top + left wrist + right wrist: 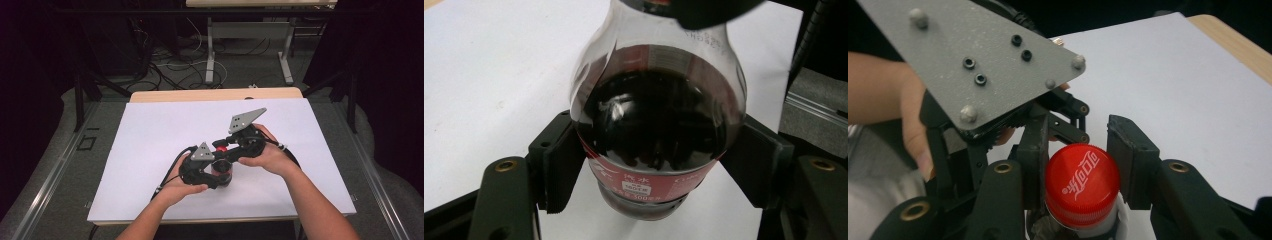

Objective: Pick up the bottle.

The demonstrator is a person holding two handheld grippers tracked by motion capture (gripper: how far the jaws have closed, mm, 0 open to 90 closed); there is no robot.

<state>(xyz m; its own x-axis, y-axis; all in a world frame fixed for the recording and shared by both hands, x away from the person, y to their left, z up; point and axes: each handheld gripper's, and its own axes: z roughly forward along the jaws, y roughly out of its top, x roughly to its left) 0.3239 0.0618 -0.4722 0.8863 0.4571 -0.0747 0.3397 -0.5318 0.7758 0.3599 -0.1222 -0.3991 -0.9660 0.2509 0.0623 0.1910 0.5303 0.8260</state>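
Nearest the person, the left gripper (220, 176) clamps the body of the cola bottle (656, 125); its pads (558, 165) press both sides of the red label. The bottle stands upright on the white sheet (150, 140) covering the table (215, 94), near the front centre (dark liquid fills it to the shoulder). Above, the right gripper (1075, 155) closes on the red cap (1082, 184), one pad (1130, 155) against each side. Beyond, cables (170, 65) lie on the floor.
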